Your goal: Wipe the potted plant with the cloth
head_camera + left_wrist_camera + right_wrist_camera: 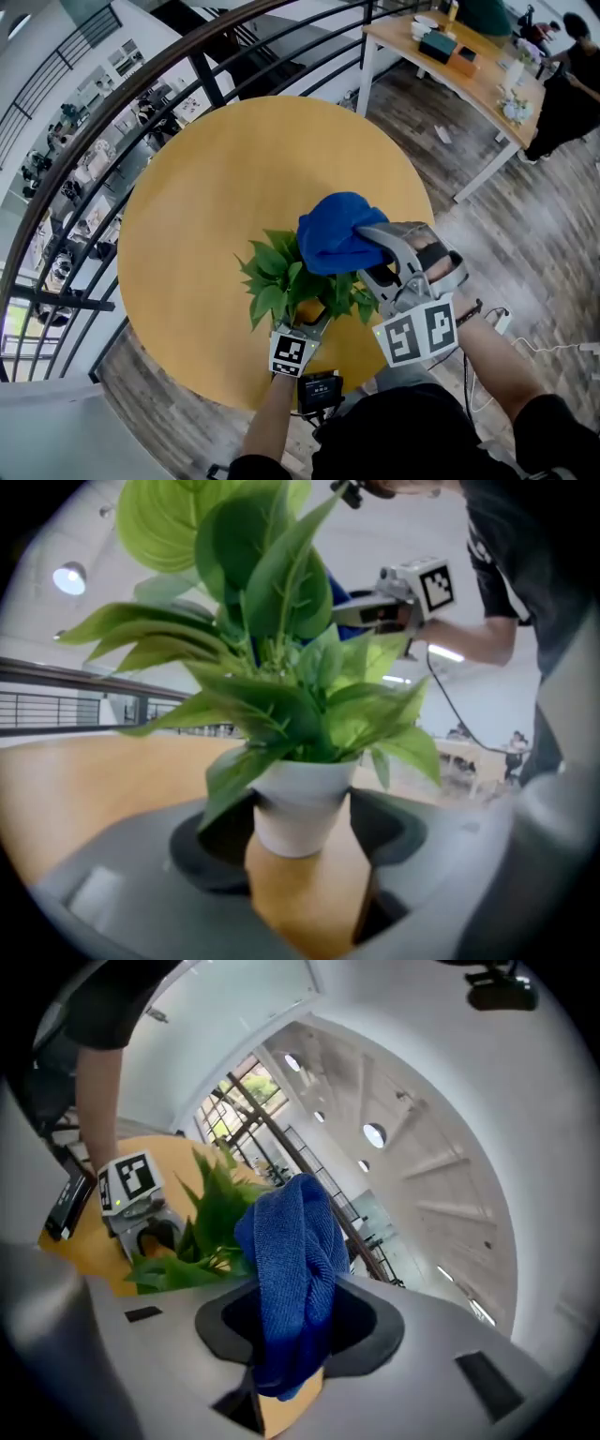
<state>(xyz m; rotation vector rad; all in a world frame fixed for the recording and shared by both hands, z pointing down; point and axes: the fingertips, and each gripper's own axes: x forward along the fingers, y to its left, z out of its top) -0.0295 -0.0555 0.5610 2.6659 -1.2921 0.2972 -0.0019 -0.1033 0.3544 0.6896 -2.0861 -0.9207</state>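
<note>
A leafy green potted plant (286, 277) stands near the front edge of the round yellow table (206, 187). My left gripper (307, 330) reaches in from the near side. In the left gripper view its jaws sit against both sides of the white pot (300, 808), closed on it (302, 829). My right gripper (370, 251) is to the right of the plant and above it, shut on a bunched blue cloth (336, 232). In the right gripper view the cloth (292, 1260) hangs between the jaws (298, 1327), with the leaves (211, 1218) just beyond it.
A black curved railing (141, 122) runs round the table's far and left sides. At the upper right stands a long wooden table (473, 80) with boxes and cups, and a person (572, 84) beside it. A white cable (539, 349) lies on the wood floor at the right.
</note>
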